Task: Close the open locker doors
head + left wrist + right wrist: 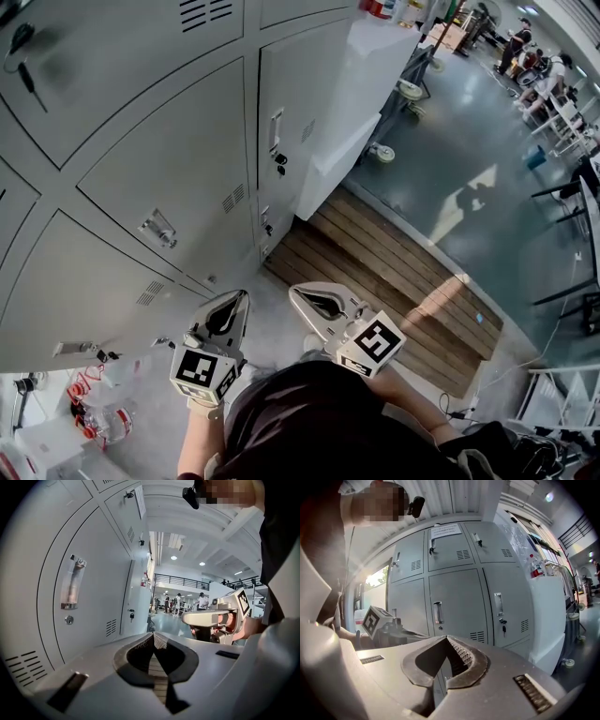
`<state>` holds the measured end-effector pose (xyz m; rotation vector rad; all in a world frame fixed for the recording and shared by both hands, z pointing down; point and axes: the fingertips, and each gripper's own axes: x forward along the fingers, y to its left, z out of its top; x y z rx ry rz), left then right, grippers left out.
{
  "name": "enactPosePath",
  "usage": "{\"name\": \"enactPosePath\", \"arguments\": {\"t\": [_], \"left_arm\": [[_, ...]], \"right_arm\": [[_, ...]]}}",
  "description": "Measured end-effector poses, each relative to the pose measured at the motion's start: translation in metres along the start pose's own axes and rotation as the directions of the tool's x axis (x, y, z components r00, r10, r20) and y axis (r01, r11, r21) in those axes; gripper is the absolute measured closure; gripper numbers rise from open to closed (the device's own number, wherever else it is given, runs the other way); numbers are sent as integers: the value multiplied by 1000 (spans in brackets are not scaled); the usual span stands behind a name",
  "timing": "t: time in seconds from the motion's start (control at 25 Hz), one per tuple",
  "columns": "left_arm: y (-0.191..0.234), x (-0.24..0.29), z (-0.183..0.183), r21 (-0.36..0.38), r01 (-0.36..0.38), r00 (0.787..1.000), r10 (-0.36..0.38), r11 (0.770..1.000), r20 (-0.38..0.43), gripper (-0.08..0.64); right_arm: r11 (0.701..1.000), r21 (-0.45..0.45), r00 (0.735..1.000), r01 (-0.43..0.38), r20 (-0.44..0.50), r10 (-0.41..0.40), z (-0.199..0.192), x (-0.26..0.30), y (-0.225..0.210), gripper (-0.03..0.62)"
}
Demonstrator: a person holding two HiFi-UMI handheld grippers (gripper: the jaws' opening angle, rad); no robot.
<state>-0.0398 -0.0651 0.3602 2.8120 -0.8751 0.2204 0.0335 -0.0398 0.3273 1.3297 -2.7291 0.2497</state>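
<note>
the locker bank (187, 178) fills everything ahead and to the left of both sets of fingers, and its doors stand with their long axis upright. past my right fingertips i count six doors (457, 606), three columns by two rows. all six look flush, and i cannot pick out one that stands clearly open. further out to the left of the left fingers, the lowest panel (84, 291) has clutter (94, 412) showing under its edge; i cannot tell whether it is ajar.

there are two grippers. the left gripper (241, 298) is the nearer one, with a door face close on the left of its tips but not touching. the right gripper (294, 292) sits just beside it, on the side away from the lockers. both have their jaws pressed together at the tips and hold nothing.

on the middle row i make out two recessed handles (437, 612), each at the left edge of its door as seen past the right fingers, and one hanging key (503, 629). my guess is that the hinges are on the right, so any push belongs on the handle side.
</note>
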Motion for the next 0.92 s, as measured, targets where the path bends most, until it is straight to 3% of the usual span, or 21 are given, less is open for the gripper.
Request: {"name": "enactPosePath", "arguments": {"t": [0.4, 0.92], "left_arm": [[3, 8, 4, 14, -36, 999, 36, 999, -4, 543], [-8, 10, -9, 13, -28, 999, 29, 1000, -37, 543]], "right_arm": [[1000, 20, 1000, 16, -4, -16, -2, -1, -16, 563], [998, 49, 999, 33, -25, -31, -14, -11, -17, 563]]}}
